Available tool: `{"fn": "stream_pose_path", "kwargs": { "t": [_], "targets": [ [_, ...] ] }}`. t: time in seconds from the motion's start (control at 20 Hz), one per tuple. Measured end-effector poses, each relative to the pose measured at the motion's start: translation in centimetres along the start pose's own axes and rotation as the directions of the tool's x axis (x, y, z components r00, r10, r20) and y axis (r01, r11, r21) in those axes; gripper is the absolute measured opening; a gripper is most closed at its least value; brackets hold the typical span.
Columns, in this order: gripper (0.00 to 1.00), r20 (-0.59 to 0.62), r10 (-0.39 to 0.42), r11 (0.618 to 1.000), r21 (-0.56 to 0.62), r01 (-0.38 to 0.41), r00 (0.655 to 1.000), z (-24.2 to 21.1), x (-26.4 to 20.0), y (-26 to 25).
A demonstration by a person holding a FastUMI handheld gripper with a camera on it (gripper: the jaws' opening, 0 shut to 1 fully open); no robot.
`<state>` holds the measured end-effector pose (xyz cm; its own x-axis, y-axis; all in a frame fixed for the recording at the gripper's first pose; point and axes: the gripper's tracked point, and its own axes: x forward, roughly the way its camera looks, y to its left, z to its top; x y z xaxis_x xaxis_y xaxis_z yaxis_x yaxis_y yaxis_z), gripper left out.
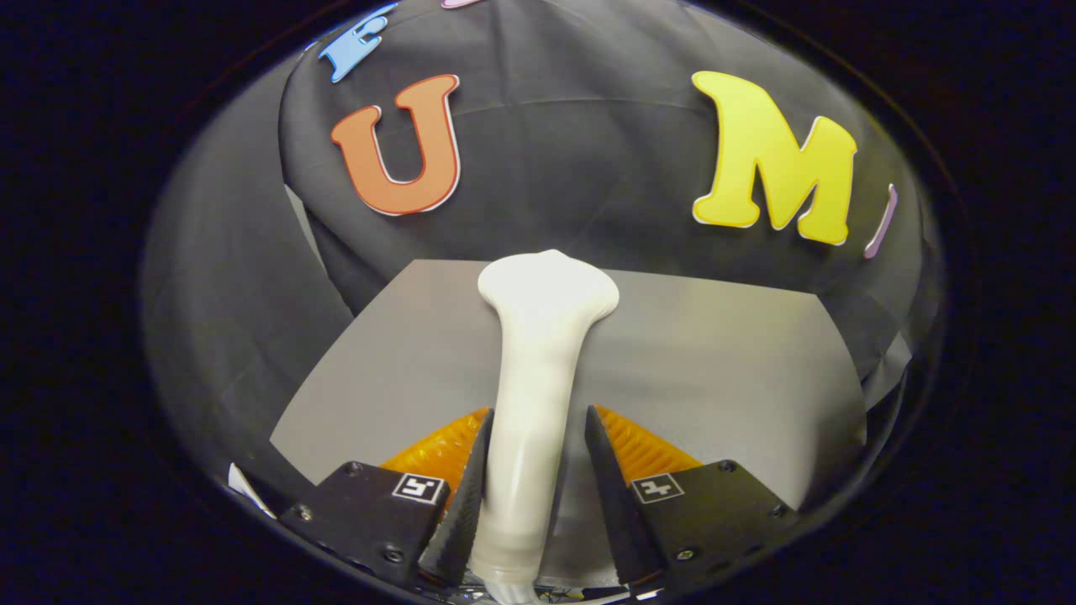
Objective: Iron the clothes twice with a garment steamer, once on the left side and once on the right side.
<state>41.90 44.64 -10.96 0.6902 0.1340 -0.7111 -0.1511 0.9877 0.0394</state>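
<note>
Holding the garment steamer (pixel 538 370) upright between the tongs (pixel 532 496), left finger touching the handle, right finger showing a slight gap; grip cannot be confirmed. Steamer is white, glossy, with a flared head above the grey surface (pixel 714 370). Judged: carrying phase; next, bring head to the clothes.

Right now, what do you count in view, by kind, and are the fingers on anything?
Garment steamer: 1, white, between the fingers
Grey table: 1
Gripper: 1, left finger touching the handle, right finger apart, so not clamped
Total: 3
</note>
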Motion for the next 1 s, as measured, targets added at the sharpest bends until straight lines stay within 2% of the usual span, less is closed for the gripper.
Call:
{"fn": "stream_pose_path", "kwargs": {
  "t": [0.1,0.3,0.45,0.8,1.0],
  "targets": [
    [0.5,0.006,-0.02,1.0,-0.001,0.02,1.0,0.1,-0.2,0.2],
    [0.38,0.028,-0.02,1.0,0.003,0.02,0.999,0.3,0.1,0.5],
    [0.33,0.024,0.028,0.999,0.017,-0.028,0.999,0.4,-0.3,1.1],
    [0.31,0.144,0.134,0.99,0.032,-0.14,0.98,1.7,-7.0,1.1],
    [0.31,0.203,0.164,0.985,0.022,-0.172,0.965,1.6,-12.3,-0.7]
  ]
}}
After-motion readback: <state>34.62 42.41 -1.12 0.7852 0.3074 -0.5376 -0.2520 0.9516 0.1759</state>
